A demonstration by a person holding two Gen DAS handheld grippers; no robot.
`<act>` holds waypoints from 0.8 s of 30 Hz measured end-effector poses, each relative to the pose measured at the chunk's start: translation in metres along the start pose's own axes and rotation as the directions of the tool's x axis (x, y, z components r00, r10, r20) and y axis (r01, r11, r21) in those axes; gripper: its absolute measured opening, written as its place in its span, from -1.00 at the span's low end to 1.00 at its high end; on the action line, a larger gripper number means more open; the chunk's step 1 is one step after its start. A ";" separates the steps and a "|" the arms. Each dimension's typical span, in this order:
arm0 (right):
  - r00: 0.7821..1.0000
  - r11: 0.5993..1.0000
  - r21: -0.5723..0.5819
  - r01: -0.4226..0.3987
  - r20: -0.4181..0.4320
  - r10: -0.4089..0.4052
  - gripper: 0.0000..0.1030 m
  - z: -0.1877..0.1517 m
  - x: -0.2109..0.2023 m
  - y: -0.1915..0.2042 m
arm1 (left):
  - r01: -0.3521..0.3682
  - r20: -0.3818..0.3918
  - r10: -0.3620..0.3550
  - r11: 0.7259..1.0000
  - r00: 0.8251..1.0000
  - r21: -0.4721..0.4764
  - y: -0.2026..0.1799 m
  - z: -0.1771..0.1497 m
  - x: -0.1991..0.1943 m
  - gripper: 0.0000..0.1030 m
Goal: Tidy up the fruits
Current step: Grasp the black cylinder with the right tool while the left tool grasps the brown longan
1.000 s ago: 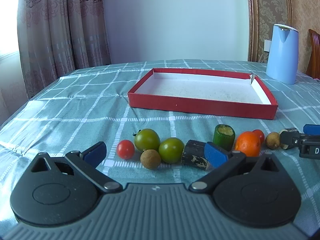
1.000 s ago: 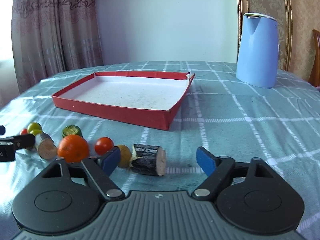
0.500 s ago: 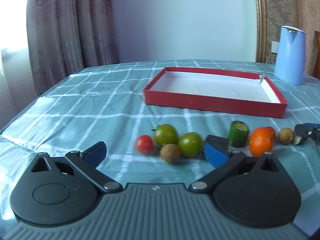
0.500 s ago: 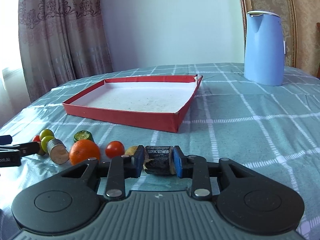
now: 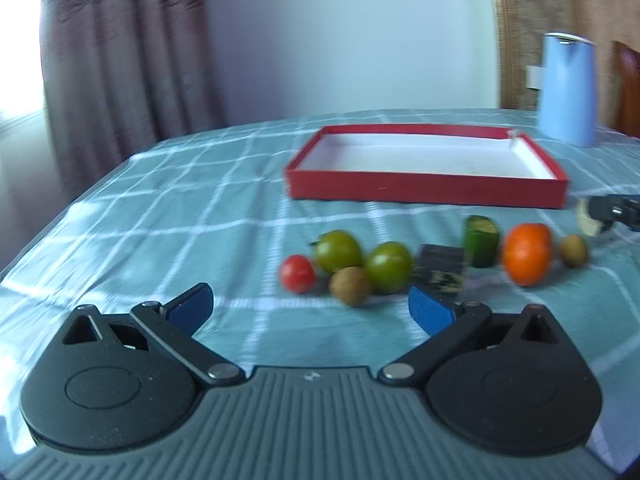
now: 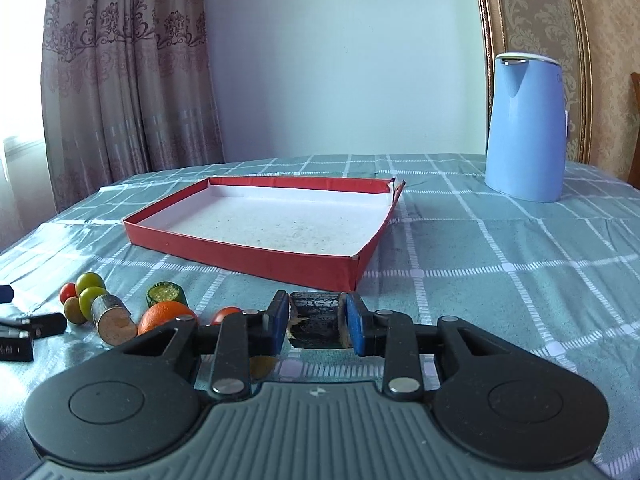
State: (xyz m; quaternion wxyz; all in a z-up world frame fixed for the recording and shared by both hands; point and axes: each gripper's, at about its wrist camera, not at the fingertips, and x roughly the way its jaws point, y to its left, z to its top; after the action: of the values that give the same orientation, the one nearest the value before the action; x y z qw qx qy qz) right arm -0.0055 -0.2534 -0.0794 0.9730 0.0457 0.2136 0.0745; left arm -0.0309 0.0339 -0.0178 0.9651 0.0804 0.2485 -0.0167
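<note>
My right gripper [image 6: 317,322] is shut on a short dark cylinder-shaped chunk [image 6: 316,316], just in front of the red tray [image 6: 260,256]. To its left lie an orange [image 6: 166,314], a red tomato [image 6: 224,314] and a green cucumber piece [image 6: 165,293]. My left gripper [image 5: 308,300] stands open above the cloth with nothing between its fingers. Ahead of it are a red tomato [image 5: 297,273], two green tomatoes [image 5: 338,251], a brown round fruit [image 5: 350,291], a second dark chunk [image 5: 442,266] and the orange [image 5: 526,253]. The tray [image 5: 424,192] holds nothing.
A blue kettle [image 6: 526,128] stands at the back right of the table on the checked teal cloth. Curtains hang behind the table's far left edge. A small brown fruit [image 6: 262,366] lies under my right gripper's linkage.
My right gripper has closed on the dark chunk, which lay between its open fingers a second ago. The left gripper stays open and its view has shifted slightly, now blurred.
</note>
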 end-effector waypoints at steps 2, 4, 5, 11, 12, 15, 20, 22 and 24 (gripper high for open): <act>1.000 1.000 0.006 -0.003 -0.003 0.003 -0.41 0.000 0.000 -0.001 | 0.004 0.014 -0.004 1.000 1.000 0.019 -0.004 0.002 0.000 0.94; 1.000 1.000 0.008 -0.003 -0.004 0.003 -0.41 0.000 0.000 -0.001 | 0.029 0.018 -0.029 0.999 0.999 0.035 -0.008 0.003 0.001 0.80; 1.000 1.000 0.008 -0.004 -0.004 0.004 -0.41 0.000 0.000 -0.001 | 0.054 0.014 -0.054 0.998 0.998 0.029 -0.008 0.003 0.004 0.72; 1.000 1.000 0.019 -0.011 -0.013 0.011 -0.41 0.000 0.002 -0.002 | 0.132 0.011 -0.133 0.991 0.991 0.017 -0.008 -0.001 0.008 0.35; 1.000 1.000 0.019 -0.012 -0.015 0.012 -0.41 0.000 0.002 -0.002 | 0.136 0.012 -0.137 0.990 0.991 0.027 -0.009 -0.001 0.008 0.19; 1.000 1.000 0.021 -0.013 -0.017 0.013 -0.41 0.000 0.003 -0.003 | 0.164 -0.021 -0.163 0.985 0.986 0.050 -0.011 0.000 0.014 -0.32; 1.000 0.999 0.027 -0.016 -0.022 0.017 -0.41 0.000 0.003 -0.004 | 0.157 -0.046 -0.156 0.987 0.987 0.025 -0.006 0.002 0.024 -0.32; 1.000 0.999 0.027 -0.017 -0.022 0.018 -0.41 0.000 0.004 -0.003 | 0.161 -0.044 -0.160 0.986 0.986 0.035 -0.007 0.004 0.025 -0.30; 0.999 0.999 0.024 -0.022 -0.026 0.023 -0.41 -0.001 0.005 -0.003 | 0.150 -0.045 -0.148 0.987 0.988 0.049 -0.010 0.005 0.027 -0.32</act>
State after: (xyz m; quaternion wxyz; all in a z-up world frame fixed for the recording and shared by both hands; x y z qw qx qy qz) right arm -0.0013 -0.2555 -0.0821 0.9687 0.0585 0.2265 0.0834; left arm -0.0057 0.0237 -0.0282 0.9534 0.0873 0.2731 -0.0938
